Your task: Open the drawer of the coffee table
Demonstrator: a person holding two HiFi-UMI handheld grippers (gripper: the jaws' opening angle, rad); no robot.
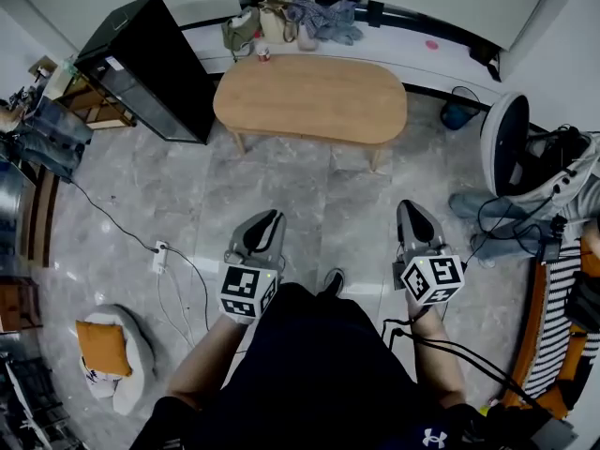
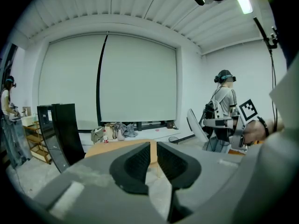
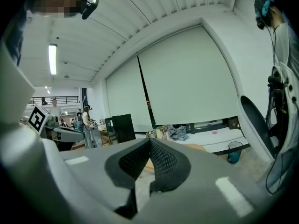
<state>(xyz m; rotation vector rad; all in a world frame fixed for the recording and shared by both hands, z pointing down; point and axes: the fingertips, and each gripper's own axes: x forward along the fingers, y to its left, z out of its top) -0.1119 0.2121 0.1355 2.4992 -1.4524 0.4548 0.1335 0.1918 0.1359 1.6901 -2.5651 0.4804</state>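
The oval wooden coffee table (image 1: pixel 309 97) stands on the grey stone floor ahead of me, well beyond both grippers; I make out no drawer front from here. My left gripper (image 1: pixel 269 219) points toward it, its jaws a narrow slit apart with nothing between them (image 2: pixel 153 146). The table top (image 2: pixel 112 149) shows past its fingers. My right gripper (image 1: pixel 412 210) is held level with the left one, off to the right. Its pads (image 3: pixel 150 142) meet at the tips and hold nothing.
A tall black cabinet (image 1: pixel 150 64) stands left of the table. Bags and clothes (image 1: pixel 300 17) lie on the ledge behind. A blue bin (image 1: pixel 459 112) and a white round fan (image 1: pixel 506 143) are at right. A power strip with cables (image 1: pixel 159 256) lies at left. Another person (image 2: pixel 224 106) stands at right.
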